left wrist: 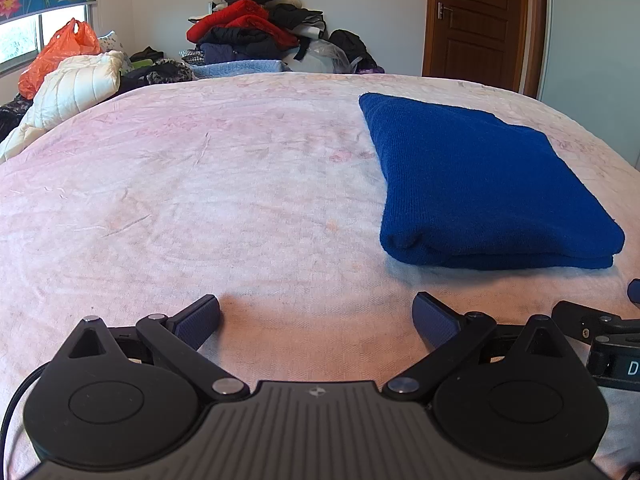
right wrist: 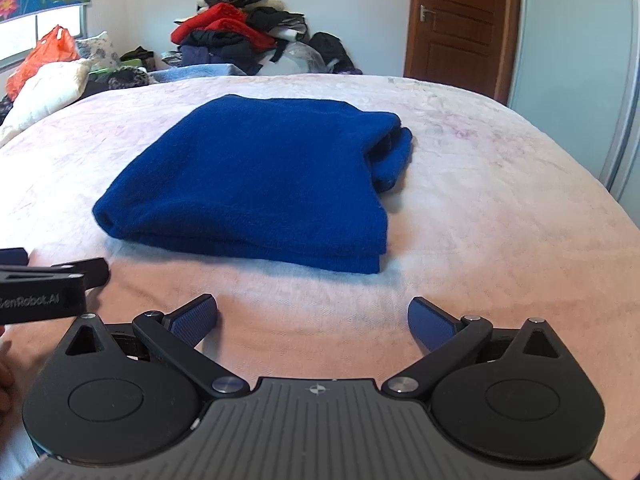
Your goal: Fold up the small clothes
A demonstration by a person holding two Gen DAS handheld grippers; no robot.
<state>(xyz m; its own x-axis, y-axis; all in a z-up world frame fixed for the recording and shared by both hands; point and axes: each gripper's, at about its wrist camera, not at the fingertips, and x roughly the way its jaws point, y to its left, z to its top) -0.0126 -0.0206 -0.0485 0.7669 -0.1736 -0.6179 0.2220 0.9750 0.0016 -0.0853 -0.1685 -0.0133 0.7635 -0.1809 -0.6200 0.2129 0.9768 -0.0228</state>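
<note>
Blue knit garment: lying folded in flat layers on the pink bed, just ahead of the right gripper, ahead-right of the left gripper. Both grippers are hovering spread wide, holding nothing.

A pink-covered bed fills the daylit room, brown door behind.
</note>
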